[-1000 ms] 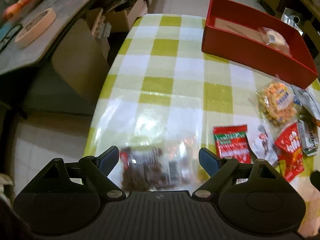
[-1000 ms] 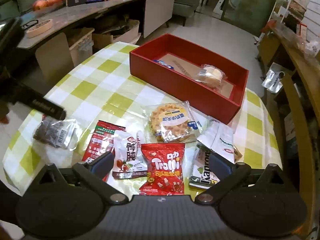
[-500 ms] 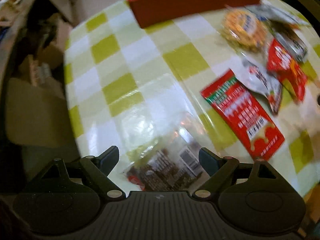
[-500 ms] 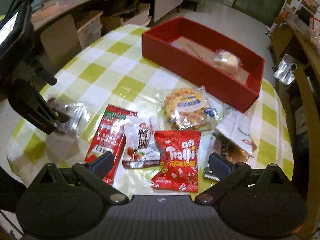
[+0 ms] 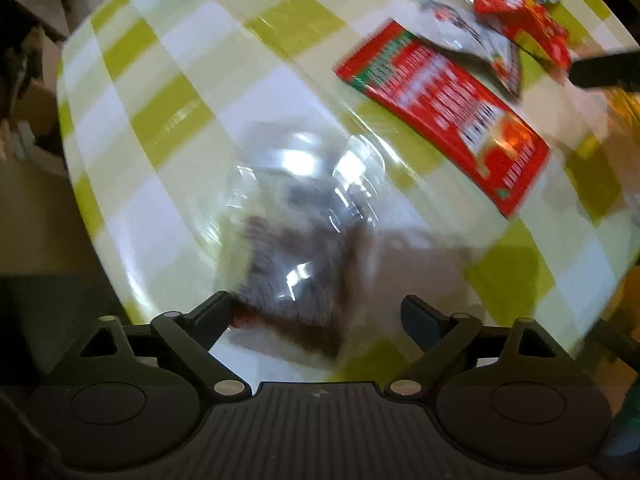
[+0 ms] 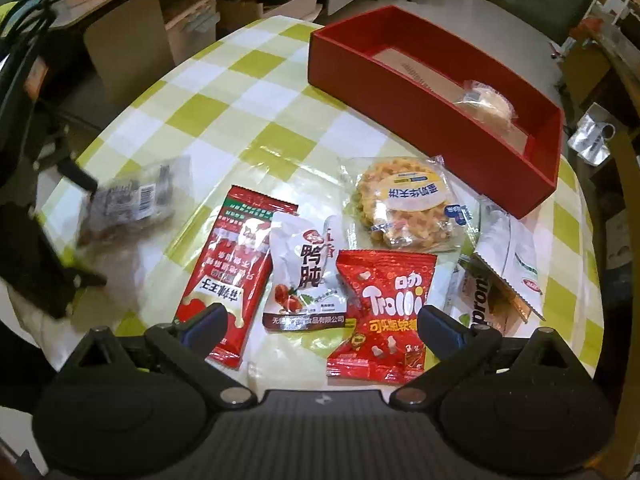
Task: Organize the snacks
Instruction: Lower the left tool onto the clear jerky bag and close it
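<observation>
Left wrist: clear dark-snack packet [image 5: 296, 248] blurred.

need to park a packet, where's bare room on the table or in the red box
Open checked cloth lies between the clear dark-snack bag and the red box. The box's near end is bare; one wrapped bun lies farther along. It is crowded before the right gripper, packets overlapping.

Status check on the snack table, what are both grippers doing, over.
Left gripper opening over the clear packet, not gripping. Right gripper open above the red gummy bag. Red box holds one pastry. Nothing blocking.
</observation>
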